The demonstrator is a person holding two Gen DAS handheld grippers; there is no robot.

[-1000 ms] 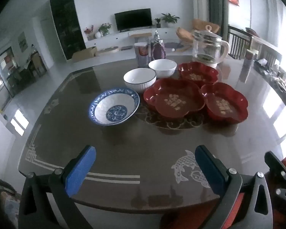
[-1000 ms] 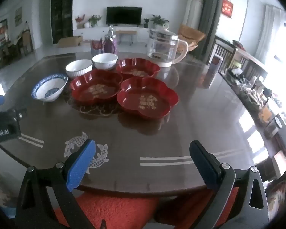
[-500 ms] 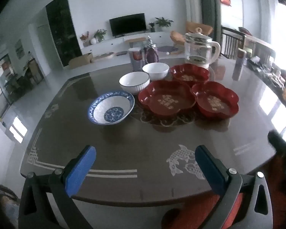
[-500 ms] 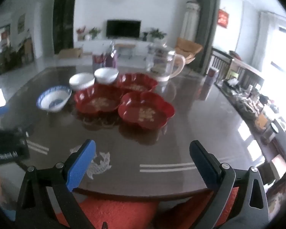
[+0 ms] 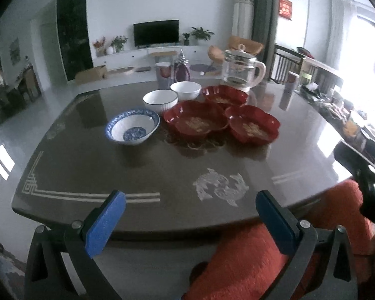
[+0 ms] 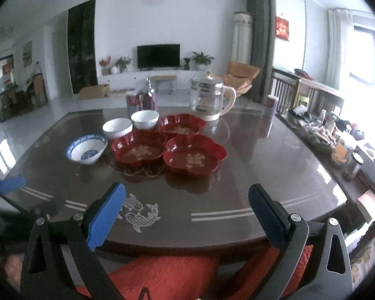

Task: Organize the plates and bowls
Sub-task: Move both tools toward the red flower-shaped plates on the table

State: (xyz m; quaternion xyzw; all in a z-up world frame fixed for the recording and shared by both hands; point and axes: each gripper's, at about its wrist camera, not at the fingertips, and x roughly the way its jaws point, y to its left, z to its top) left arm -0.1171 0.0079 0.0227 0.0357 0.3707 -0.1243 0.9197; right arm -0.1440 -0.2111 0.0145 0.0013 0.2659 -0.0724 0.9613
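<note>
Both tongs wide and empty: left tongs and right tongs up over the near edge of the desk, well apart from the dishes. Three bowls and three red plates bunched near the middle of the desk, toward the far edge. Blue bowl on the left of the bunch, two white bowls behind it, side by side. Near plate touching the middle plate, or close to it; cannot tell which. Back plate just behind them, with a glass kettle right beside it. Could go wrong: a plate pulled out fast may bump its neighbors and make them slide on the shiny top. May also knock the kettle when reaching for the back plate. Wavy plate rims may slip from the tongs if pinched on a curve. Since a second ago, both tongs back and higher, dishes now smaller and farther in both views; nothing on the desk moved, tongs just as wide.
</note>
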